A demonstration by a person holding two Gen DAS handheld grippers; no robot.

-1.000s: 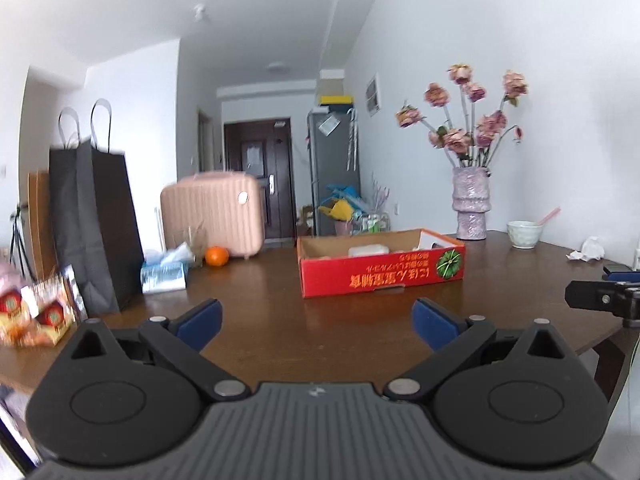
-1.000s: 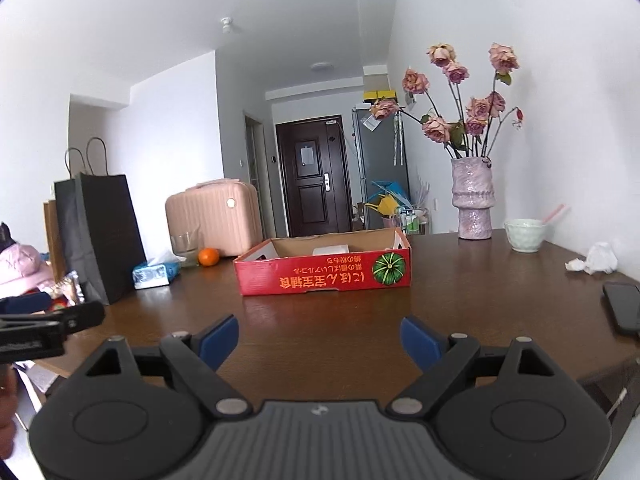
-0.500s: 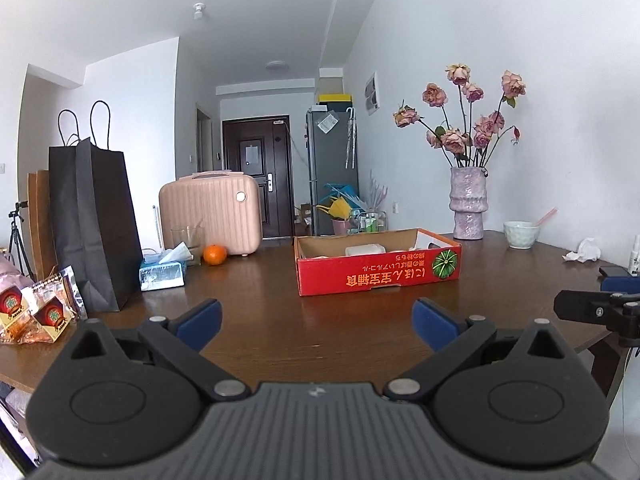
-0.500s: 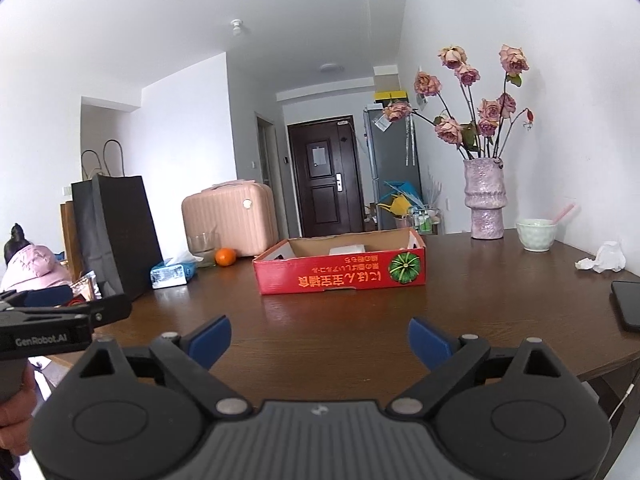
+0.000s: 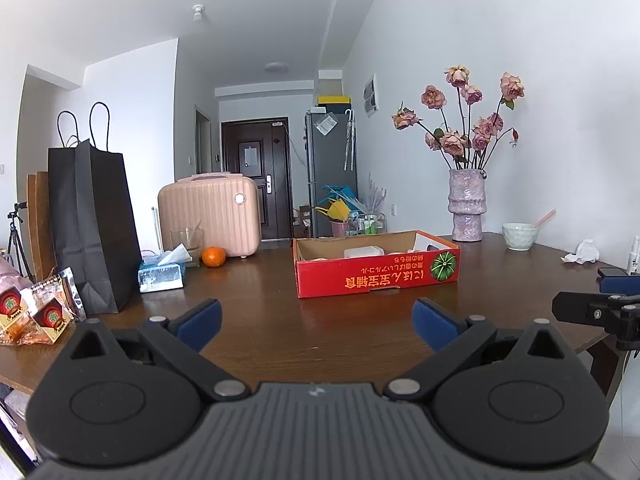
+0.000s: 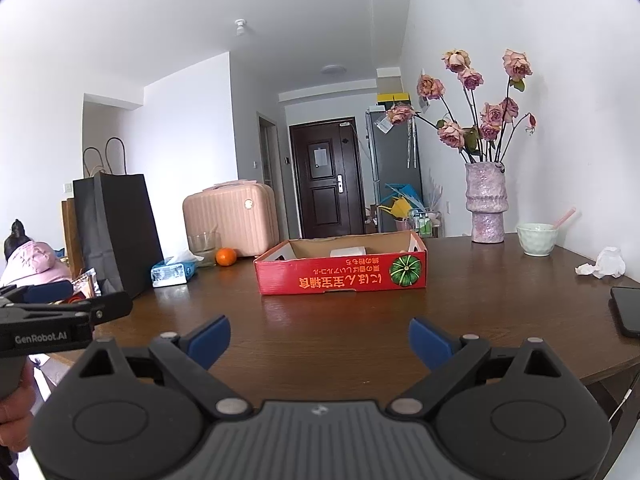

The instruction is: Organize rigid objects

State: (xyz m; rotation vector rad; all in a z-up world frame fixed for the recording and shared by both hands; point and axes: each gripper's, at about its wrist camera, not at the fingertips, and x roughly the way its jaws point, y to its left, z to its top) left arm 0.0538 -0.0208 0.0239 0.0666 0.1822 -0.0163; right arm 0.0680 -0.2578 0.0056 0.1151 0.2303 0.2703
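Grippers: left gripper point(image 5: 316, 316) + right gripper point(image 6: 319, 338), both wide apart; one red box point(image 6: 340, 276).

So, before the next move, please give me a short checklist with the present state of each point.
1. Left tongs open, nothing between them: ok.
2. Right tongs open, nothing between them: ok.
3. Red box upright on the table, top open: ok.
4. Bare table between both tongs and the box: ok.
5. Room left in the box: cannot tell; a white thing already lies inside.
6. Phone lies near the table's right edge, beside the right tongs: not ok, mind it.
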